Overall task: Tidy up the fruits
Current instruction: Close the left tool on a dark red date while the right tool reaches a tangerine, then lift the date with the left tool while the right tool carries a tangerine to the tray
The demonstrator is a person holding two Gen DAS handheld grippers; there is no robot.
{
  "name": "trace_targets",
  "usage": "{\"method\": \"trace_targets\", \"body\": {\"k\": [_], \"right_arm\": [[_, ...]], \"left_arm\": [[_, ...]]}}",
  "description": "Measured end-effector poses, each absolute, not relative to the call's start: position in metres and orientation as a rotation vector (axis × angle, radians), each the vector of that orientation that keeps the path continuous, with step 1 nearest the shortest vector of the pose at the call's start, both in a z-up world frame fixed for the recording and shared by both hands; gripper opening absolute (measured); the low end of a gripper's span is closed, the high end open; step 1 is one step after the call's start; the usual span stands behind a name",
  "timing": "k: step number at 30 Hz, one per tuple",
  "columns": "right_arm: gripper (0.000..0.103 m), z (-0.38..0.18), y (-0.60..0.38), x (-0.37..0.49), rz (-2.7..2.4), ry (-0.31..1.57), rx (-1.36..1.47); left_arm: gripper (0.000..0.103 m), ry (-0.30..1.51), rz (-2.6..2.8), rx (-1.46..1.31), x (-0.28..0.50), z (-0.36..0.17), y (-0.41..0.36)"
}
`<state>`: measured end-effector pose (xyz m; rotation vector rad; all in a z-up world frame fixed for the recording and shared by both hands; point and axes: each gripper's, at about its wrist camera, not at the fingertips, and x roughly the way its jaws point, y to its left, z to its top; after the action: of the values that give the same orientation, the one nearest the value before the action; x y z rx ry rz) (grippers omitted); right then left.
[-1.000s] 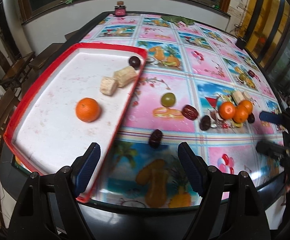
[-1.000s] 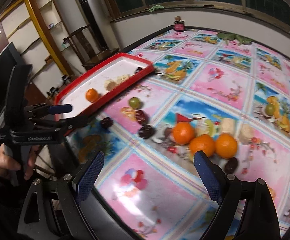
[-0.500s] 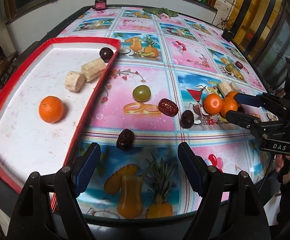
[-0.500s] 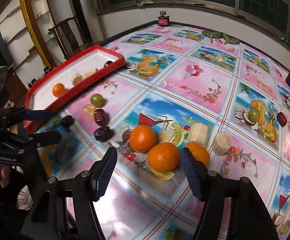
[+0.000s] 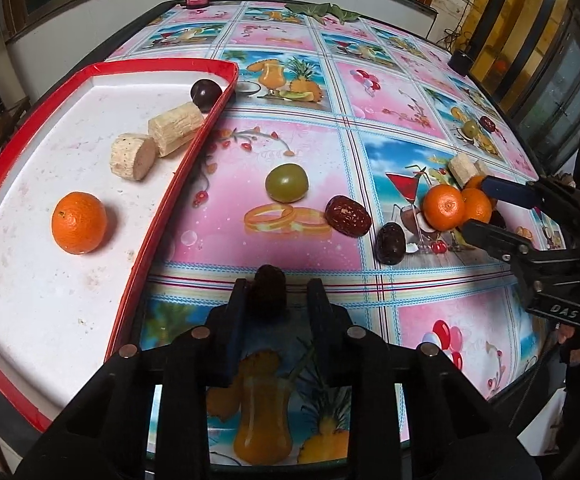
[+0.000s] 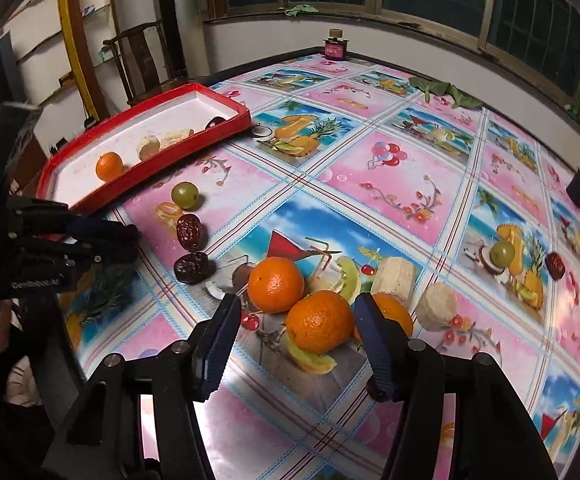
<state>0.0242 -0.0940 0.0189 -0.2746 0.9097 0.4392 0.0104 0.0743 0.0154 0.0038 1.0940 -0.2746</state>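
My left gripper [image 5: 277, 285] points down at the table edge, its jaws closing around a dark date [image 5: 268, 286]. The left pad touches the date and a sliver of cloth shows at the right pad. My right gripper [image 6: 298, 302] is also closing, with the front orange [image 6: 318, 320] between its fingers and a gap on its left side. Two more oranges [image 6: 276, 284] lie against it. The red tray [image 5: 194, 148] holds an orange [image 5: 79, 223], two pale cane pieces [image 5: 134, 156] and a dark plum [image 5: 206, 94]. On the cloth lie a green fruit [image 5: 287, 183], a red date [image 5: 348, 216] and another dark date [image 5: 390, 244].
Two pale cane pieces [image 6: 396, 276] sit behind the oranges. Further right lie a green fruit [image 6: 502, 252] and a red date [image 6: 555, 266]. A small pink jar [image 6: 335, 46] and green leaves [image 6: 446, 92] are at the far edge. A chair [image 6: 138, 60] stands behind the tray.
The left gripper came down onto the dark date and its jaws narrowed from wide to close around it. The right gripper moved in over the front orange and its jaws narrowed.
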Motion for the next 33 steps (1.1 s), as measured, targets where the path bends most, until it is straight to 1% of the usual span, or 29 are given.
{"method": "trace_targets", "body": {"k": [5, 6, 8, 9, 12, 13, 15, 17, 21, 23, 25, 26, 29, 33], "right_arm": [[0.058, 0.012, -0.081, 0.026, 0.419, 0.870, -0.412], [0.056, 0.011, -0.078, 0.025, 0.417, 0.862, -0.436], [0.042, 0.011, -0.076, 0.024, 0.396, 0.854, -0.467], [0.028, 0.010, -0.076, 0.025, 0.378, 0.855, -0.484], [0.025, 0.015, -0.082, 0.026, 0.391, 0.858, -0.435], [0.020, 0.017, -0.085, 0.026, 0.404, 0.862, -0.406], [0.017, 0.024, -0.093, 0.026, 0.455, 0.871, -0.309], [0.017, 0.028, -0.098, 0.026, 0.509, 0.888, -0.236], [0.028, 0.027, -0.104, 0.029, 0.500, 0.892, -0.191], [0.030, 0.027, -0.104, 0.031, 0.494, 0.896, -0.192], [0.043, 0.027, -0.101, 0.036, 0.495, 0.901, -0.206], [0.045, 0.027, -0.097, 0.039, 0.492, 0.900, -0.229], [0.046, 0.022, -0.090, 0.049, 0.492, 0.916, -0.274], [0.042, 0.005, -0.081, 0.063, 0.482, 0.987, -0.330]], "left_arm": [[0.027, 1.102, -0.274, -0.009, 0.010, 0.016, 0.078], [0.027, 1.103, -0.274, -0.008, 0.009, 0.016, 0.079], [0.027, 1.102, -0.274, -0.009, 0.008, 0.015, 0.080], [0.027, 1.102, -0.274, -0.007, 0.008, 0.015, 0.080], [0.027, 1.104, -0.283, -0.007, 0.007, 0.016, 0.079], [0.027, 1.103, -0.287, -0.006, 0.007, 0.016, 0.078], [0.027, 1.104, -0.290, -0.003, 0.006, 0.016, 0.076], [0.027, 1.105, -0.292, -0.006, 0.007, 0.016, 0.074], [0.027, 1.107, -0.288, -0.008, 0.007, 0.016, 0.075], [0.027, 1.108, -0.287, -0.010, 0.008, 0.016, 0.076], [0.027, 1.109, -0.284, -0.011, 0.010, 0.016, 0.076], [0.027, 1.108, -0.283, -0.010, 0.010, 0.016, 0.077], [0.027, 1.108, -0.282, -0.008, 0.012, 0.015, 0.077], [0.027, 1.106, -0.285, -0.013, 0.013, 0.015, 0.078]]}}
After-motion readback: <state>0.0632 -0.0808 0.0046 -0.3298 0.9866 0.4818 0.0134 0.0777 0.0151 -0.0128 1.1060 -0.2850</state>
